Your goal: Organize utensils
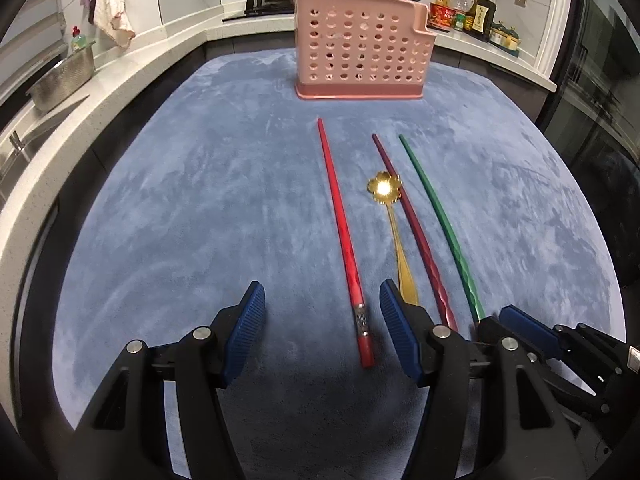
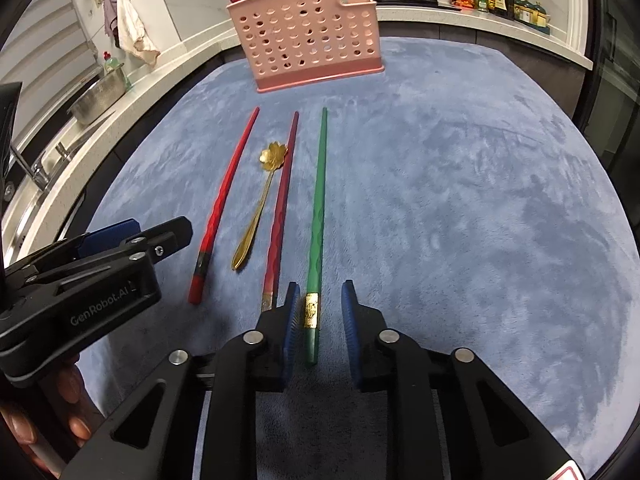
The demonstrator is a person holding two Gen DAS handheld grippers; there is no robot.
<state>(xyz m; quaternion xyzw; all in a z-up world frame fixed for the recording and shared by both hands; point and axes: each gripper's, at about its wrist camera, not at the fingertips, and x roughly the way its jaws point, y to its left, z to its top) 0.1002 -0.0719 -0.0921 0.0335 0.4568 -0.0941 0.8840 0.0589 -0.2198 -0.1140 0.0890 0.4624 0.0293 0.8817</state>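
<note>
In your left wrist view, your left gripper (image 1: 322, 300) is standing well open over the blue plush cloth (image 1: 200, 200), straddling the butt of the bright red chopstick (image 1: 340, 236) without gripping it; the gold flower-bowled spoon (image 1: 394, 220), dark red chopstick (image 1: 412, 232) and green chopstick (image 1: 440, 224) are lying just to its right, with the pink perforated plastic utensil holder (image 1: 360, 56) standing beyond. In your right wrist view, your right gripper (image 2: 320, 304) is sitting narrowly open around the green chopstick's (image 2: 318, 220) gold-banded end, pads not visibly pressing it.
</note>
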